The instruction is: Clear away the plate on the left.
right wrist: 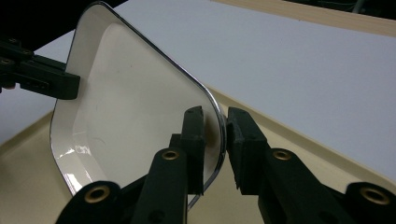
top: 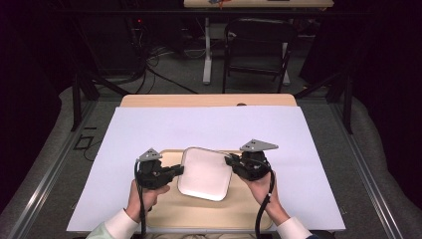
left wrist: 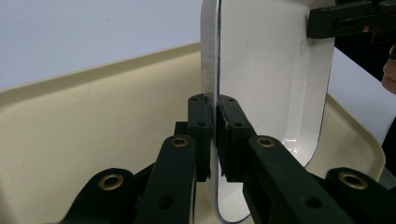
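Note:
A white square plate (top: 205,173) with rounded corners and a thin dark rim is held just over a beige tray (top: 209,215). My left gripper (top: 181,170) is shut on the plate's left edge; in the left gripper view its pads (left wrist: 201,116) pinch the rim of the plate (left wrist: 271,84), seen edge-on. My right gripper (top: 229,160) is shut on the plate's right edge, and in the right gripper view its jaws (right wrist: 219,127) straddle the rim of the plate (right wrist: 135,107). Each gripper view shows the other gripper at the far edge: the right gripper (left wrist: 345,21), the left gripper (right wrist: 42,79).
The tray (left wrist: 70,140) lies on a large white sheet (top: 209,124) covering a wooden table (top: 209,100). Beyond the table stand a black chair (top: 259,50) and a desk leg, with cables on the floor. Metal rails run along both sides.

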